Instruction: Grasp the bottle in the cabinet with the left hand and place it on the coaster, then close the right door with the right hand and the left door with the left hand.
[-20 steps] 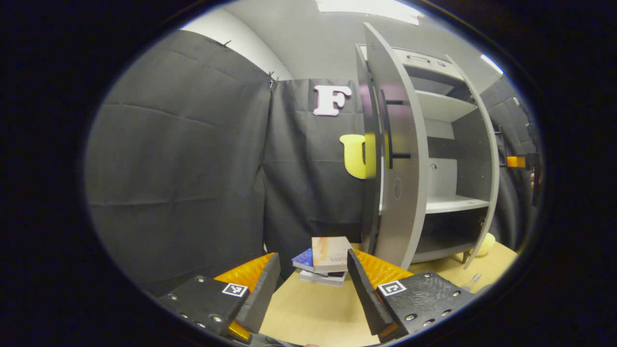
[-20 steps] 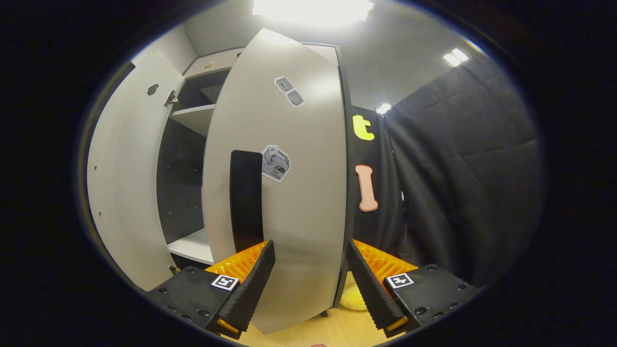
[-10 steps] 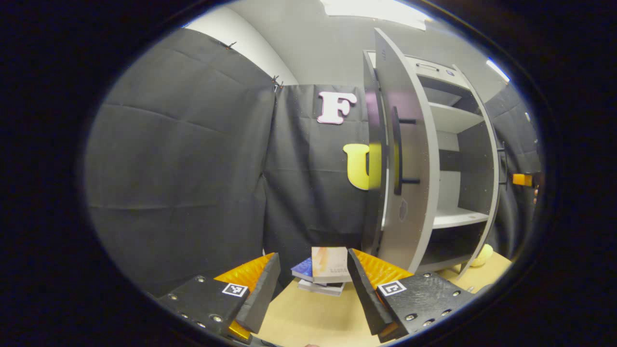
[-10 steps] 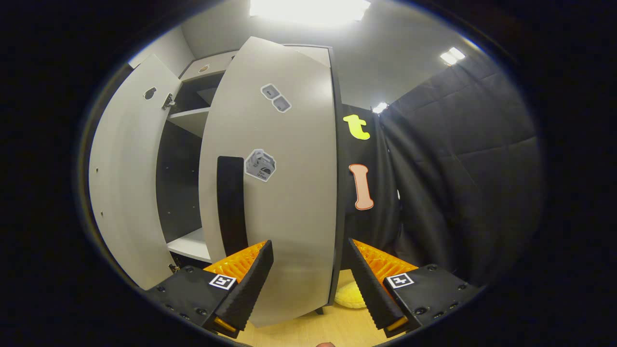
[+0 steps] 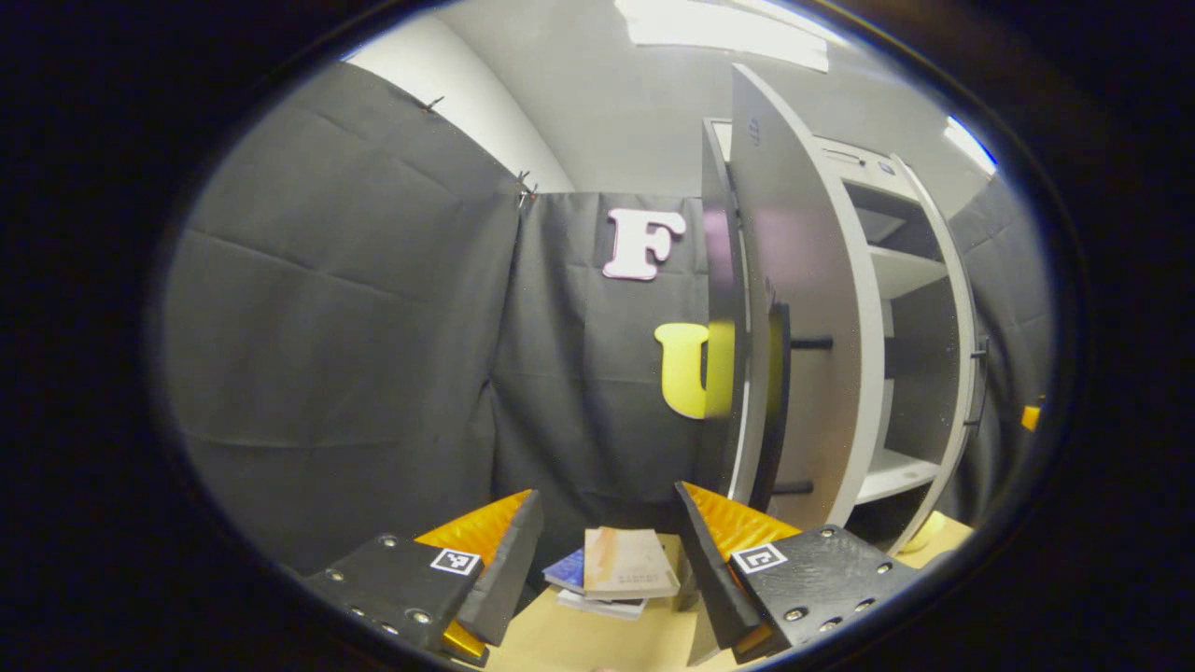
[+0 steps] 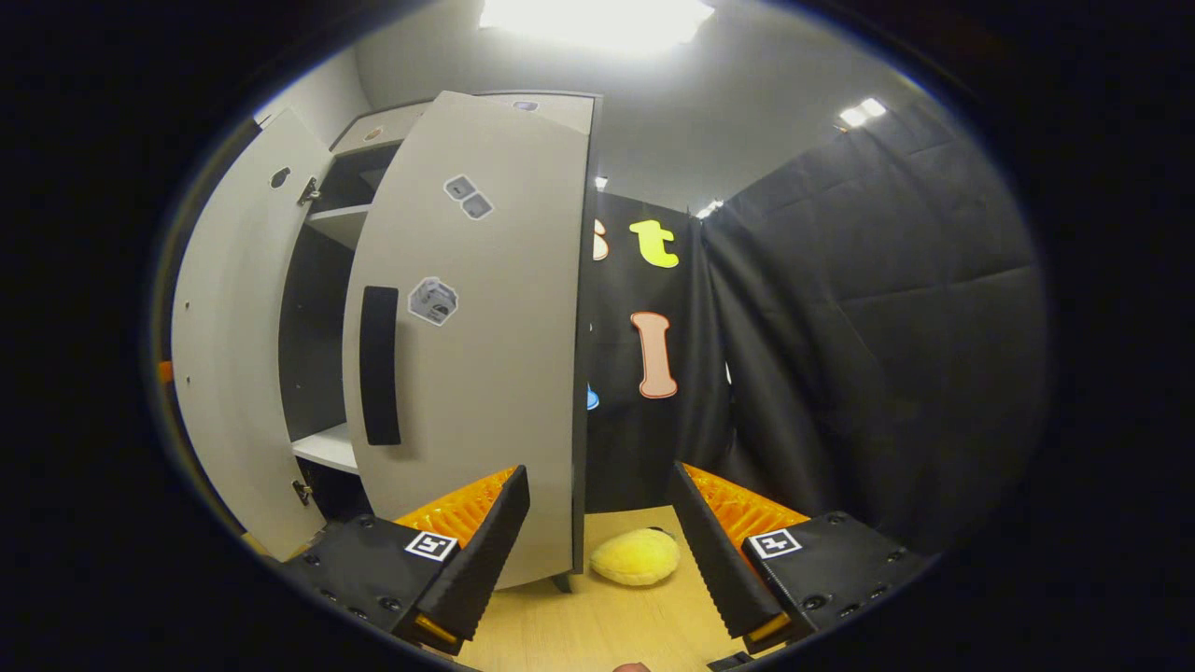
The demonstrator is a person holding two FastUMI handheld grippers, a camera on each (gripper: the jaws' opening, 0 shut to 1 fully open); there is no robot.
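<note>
The right door [image 6: 485, 336] of the cabinet [image 6: 322, 308] stands ajar, its outer face turned toward the right gripper [image 6: 597, 551], with a dark vertical handle [image 6: 379, 364] at about 10 o'clock from that gripper's fingers. The door's free edge runs upright, just above the gap between the fingers at 12 o'clock. The right gripper is open and holds nothing, its fingers spread wide and not touching the door. Beyond it on the wooden surface [image 6: 597, 625] lies a soft yellow object [image 6: 635, 557], just past the door's lower corner.

In the left gripper view the left door [image 5: 803, 308] stands open and nearly edge-on, at 1 o'clock from the left gripper [image 5: 607, 560], its long axis upright; the shelves [image 5: 901, 471] behind it look bare. The left gripper is also open and empty. A small stack of books [image 5: 616, 574] lies on the surface straight ahead between its fingers.

I cannot find the bottle or coaster. Judging by this, the right door is the step in hand, and the right gripper is nearer to it.
</note>
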